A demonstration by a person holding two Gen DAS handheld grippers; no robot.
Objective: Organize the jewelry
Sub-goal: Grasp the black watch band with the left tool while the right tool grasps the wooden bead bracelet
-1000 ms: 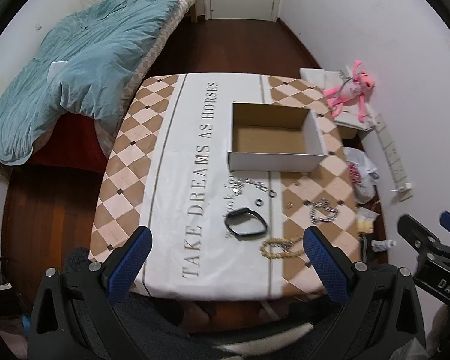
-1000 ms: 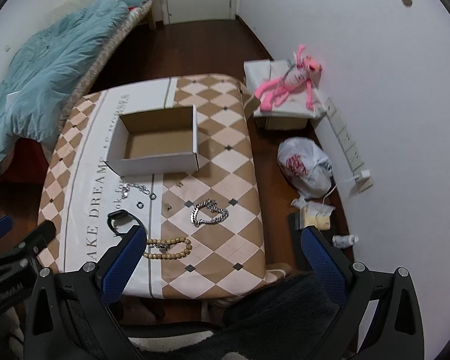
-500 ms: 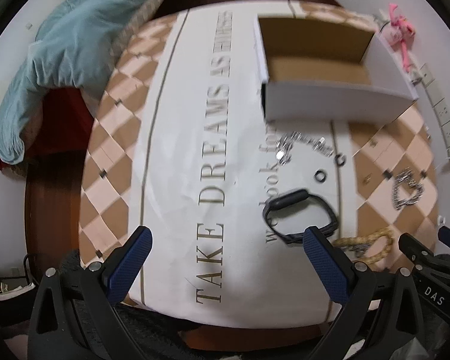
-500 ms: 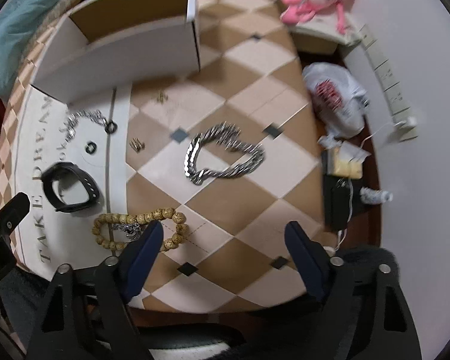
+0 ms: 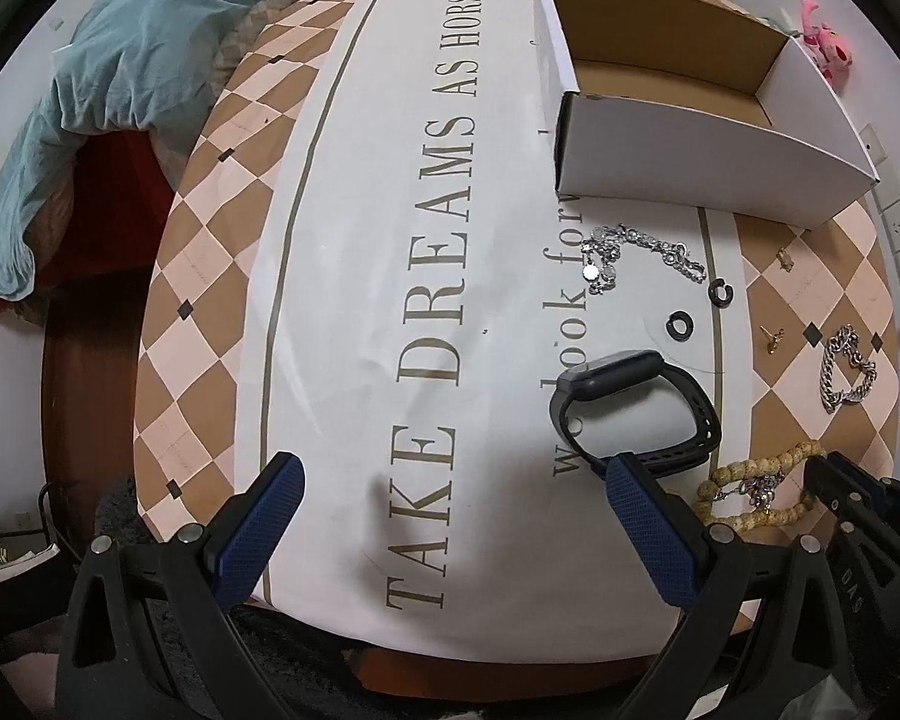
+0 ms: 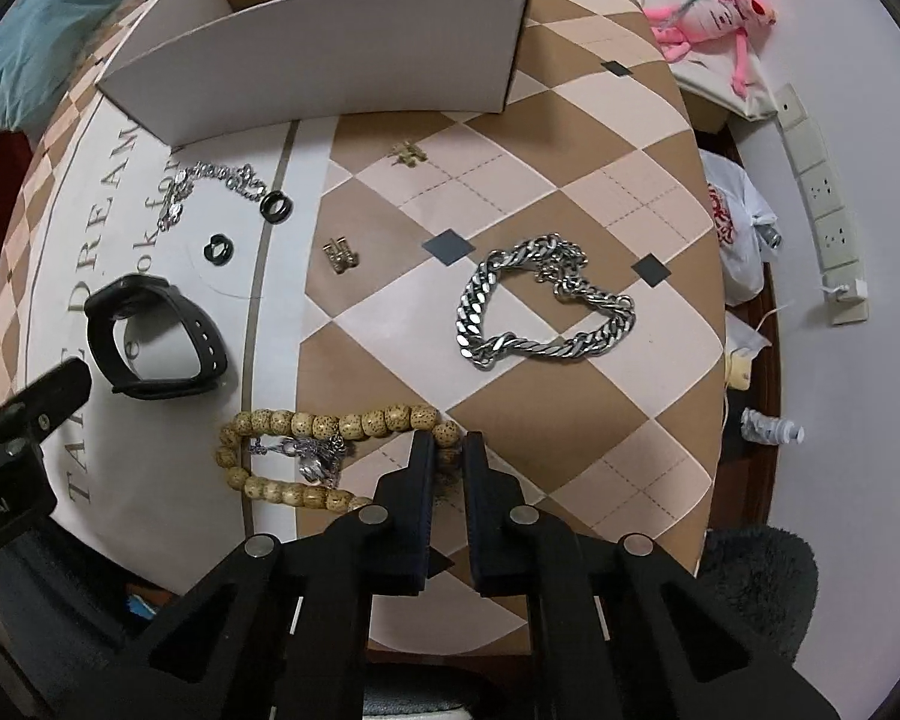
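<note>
My right gripper [image 6: 448,450] is shut on the wooden bead bracelet [image 6: 306,422] at the table's near edge; the bracelet also shows in the left wrist view [image 5: 744,474]. My left gripper [image 5: 450,480] is open and empty, its right finger beside the black watch [image 5: 630,402], which also shows in the right wrist view [image 6: 150,330]. A thick silver chain [image 6: 540,306], a thin silver chain [image 6: 210,186], two black rings [image 6: 276,204] and small gold earrings [image 6: 342,255] lie on the cloth. An open white cardboard box [image 6: 330,60] stands behind them.
The table has a checkered cloth [image 5: 390,240] with printed words. A bed with a teal blanket [image 5: 120,60] is to the left. A pink plush toy [image 6: 720,12], a plastic bag [image 6: 738,228] and wall sockets [image 6: 822,180] are to the right.
Both grippers dropped closer to the table. My right gripper went from wide open to shut on the bead bracelet. The left gripper moved in toward the watch.
</note>
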